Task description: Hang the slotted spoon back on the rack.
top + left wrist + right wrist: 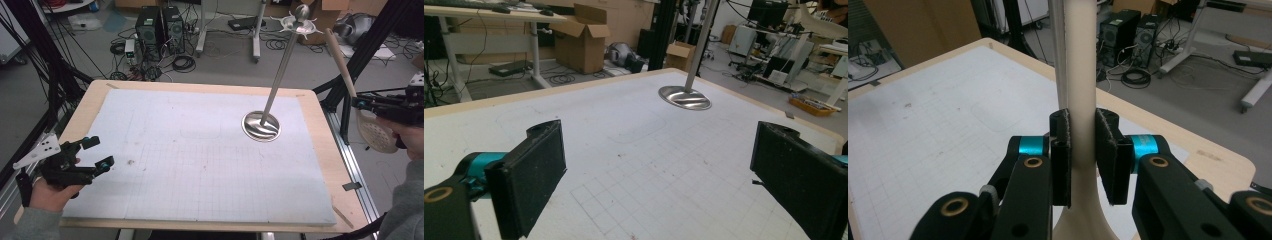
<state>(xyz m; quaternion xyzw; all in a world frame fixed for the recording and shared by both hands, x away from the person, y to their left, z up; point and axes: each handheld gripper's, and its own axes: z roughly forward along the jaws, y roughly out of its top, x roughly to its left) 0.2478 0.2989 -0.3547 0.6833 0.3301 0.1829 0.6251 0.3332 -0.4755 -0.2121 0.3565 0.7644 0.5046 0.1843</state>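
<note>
I see mat [190, 160] bare across whole left, middle and near side: free passage there for either hand. One obstacle on mat: metal stand [261, 125] at right rear, round base flat, pole leaning up toward back right with hooked top. Slotted spoon [372, 131] clamped in right gripper [361, 103] hangs beyond right table edge, handle rising near stand's top. Left gripper [97, 152], jaws wide, sits at near left edge, well apart from stand.

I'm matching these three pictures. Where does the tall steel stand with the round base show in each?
High view: tall steel stand, right of centre on the white mat.
Left gripper view: base and pole, upper centre.
Right gripper view: thin grey pole behind the gripped cream handle.
Shared landmark: white mat.
</note>
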